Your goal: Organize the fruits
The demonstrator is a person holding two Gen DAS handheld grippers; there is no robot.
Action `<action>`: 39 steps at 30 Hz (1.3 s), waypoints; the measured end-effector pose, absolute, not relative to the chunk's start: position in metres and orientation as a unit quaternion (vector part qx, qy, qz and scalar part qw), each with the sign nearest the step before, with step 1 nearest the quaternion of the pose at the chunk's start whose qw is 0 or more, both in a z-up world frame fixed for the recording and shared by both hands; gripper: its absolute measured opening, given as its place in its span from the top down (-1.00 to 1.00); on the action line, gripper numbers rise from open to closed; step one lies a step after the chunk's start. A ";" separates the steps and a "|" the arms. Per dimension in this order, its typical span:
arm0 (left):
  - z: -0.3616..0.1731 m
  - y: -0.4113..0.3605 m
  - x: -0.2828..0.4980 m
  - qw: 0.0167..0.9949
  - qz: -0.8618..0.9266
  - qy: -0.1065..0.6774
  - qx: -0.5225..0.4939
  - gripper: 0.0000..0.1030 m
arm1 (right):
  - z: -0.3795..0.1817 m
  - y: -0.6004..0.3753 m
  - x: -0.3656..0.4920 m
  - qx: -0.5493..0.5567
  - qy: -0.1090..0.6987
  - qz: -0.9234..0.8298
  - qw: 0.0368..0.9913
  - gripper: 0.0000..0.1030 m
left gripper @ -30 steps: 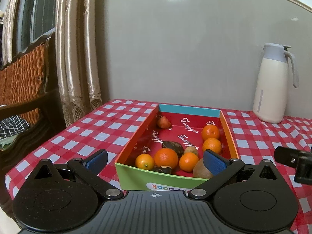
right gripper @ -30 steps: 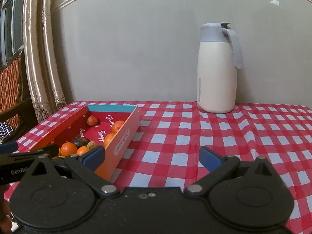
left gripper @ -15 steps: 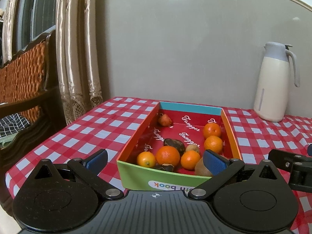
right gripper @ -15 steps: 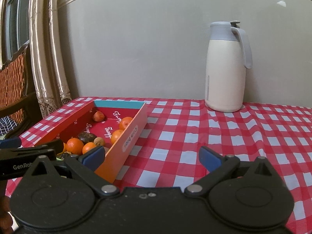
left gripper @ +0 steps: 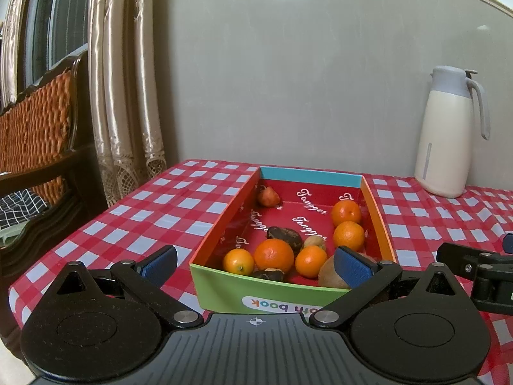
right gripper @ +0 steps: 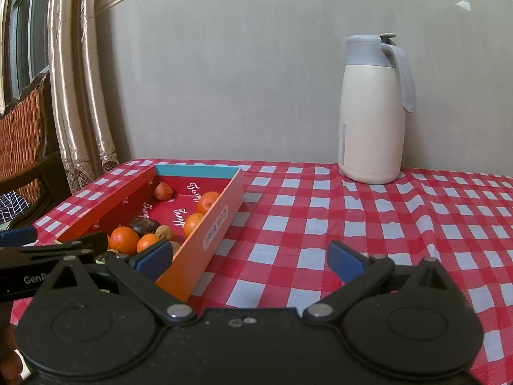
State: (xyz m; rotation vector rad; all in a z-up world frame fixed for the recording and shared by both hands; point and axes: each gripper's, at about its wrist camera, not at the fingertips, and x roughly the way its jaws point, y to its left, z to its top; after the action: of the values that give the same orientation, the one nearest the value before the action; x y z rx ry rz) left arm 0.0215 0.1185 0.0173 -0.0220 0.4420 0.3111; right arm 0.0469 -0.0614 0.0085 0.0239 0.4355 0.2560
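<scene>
A colourful cardboard box (left gripper: 288,298) sits on the checked table, also in the right wrist view (right gripper: 205,234). It holds several oranges (left gripper: 274,254), a dark avocado (left gripper: 284,235), a small red fruit (left gripper: 267,196), a walnut-like fruit (left gripper: 315,241) and a brown kiwi (left gripper: 330,275) at the near right corner. My left gripper (left gripper: 256,263) is open and empty, just in front of and above the box's near wall. My right gripper (right gripper: 250,255) is open and empty, over the tablecloth right of the box.
A cream thermos jug (left gripper: 449,134) stands at the back right by the wall, also in the right wrist view (right gripper: 373,112). Curtains (left gripper: 121,96) and a wooden wicker chair (left gripper: 35,134) are left of the table. The red checked tablecloth (right gripper: 368,224) spreads right of the box.
Both grippers have risen and drawn back slightly; the box and jug sit a little lower and further right in the views. Both stay open. The fruits have not moved.
</scene>
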 end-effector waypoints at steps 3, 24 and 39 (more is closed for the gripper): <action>0.017 0.119 0.021 0.963 0.154 0.219 -0.012 -1.00 | 0.008 -0.061 0.047 0.012 0.216 0.127 0.968 -0.99; 0.023 0.114 0.016 0.969 0.146 0.201 -0.001 -1.00 | 0.010 -0.065 0.046 0.017 0.209 0.119 0.970 -0.99; 0.030 0.121 0.012 0.972 0.137 0.187 -0.029 -1.00 | 0.013 -0.069 0.046 0.025 0.200 0.110 0.973 -0.99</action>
State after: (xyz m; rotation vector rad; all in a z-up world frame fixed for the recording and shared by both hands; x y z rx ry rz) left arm 0.0118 0.1205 0.0298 -0.0591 0.3780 0.2771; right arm 0.0464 -0.0692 0.0127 0.0510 0.4031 0.2227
